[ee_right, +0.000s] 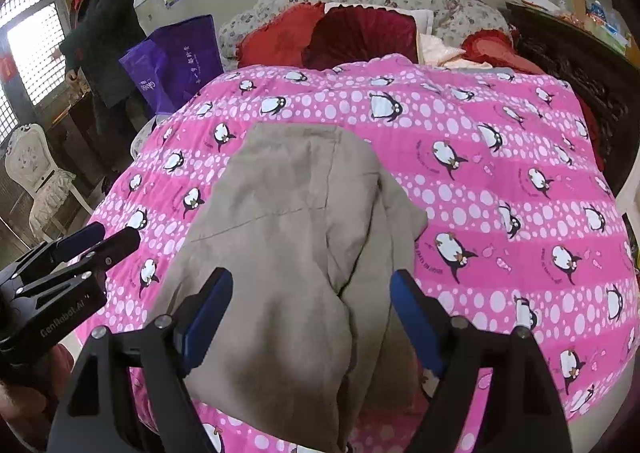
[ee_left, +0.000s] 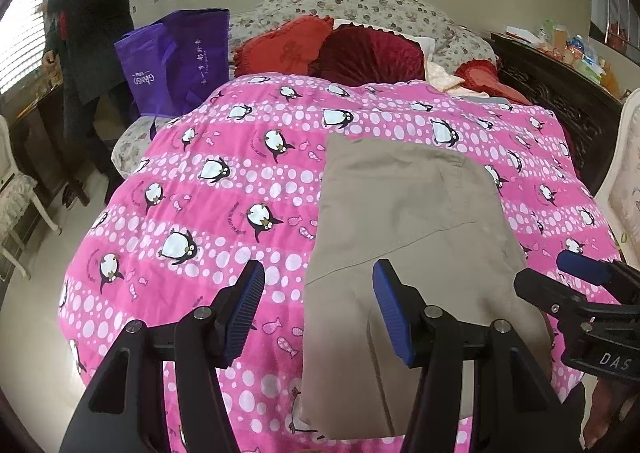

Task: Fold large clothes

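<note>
A tan garment (ee_left: 404, 221) lies folded lengthwise on a pink penguin-print quilt (ee_left: 224, 189), running from the near edge towards the pillows. My left gripper (ee_left: 318, 311) is open, hovering over the garment's near left edge, holding nothing. My right gripper (ee_right: 311, 313) is open above the garment's near end (ee_right: 288, 253), empty. Each gripper shows in the other's view: the right one at the right edge (ee_left: 576, 285), the left one at the left edge (ee_right: 96, 241). The garment's right side is rumpled in the right wrist view.
Red cushions (ee_left: 344, 49) and a floral headboard (ee_left: 360, 5) are at the far end of the bed. A purple bag (ee_left: 176, 61) stands at the bed's left side. A person in dark clothes (ee_left: 88, 33) stands on the left. A dark cabinet (ee_left: 560, 93) lies right.
</note>
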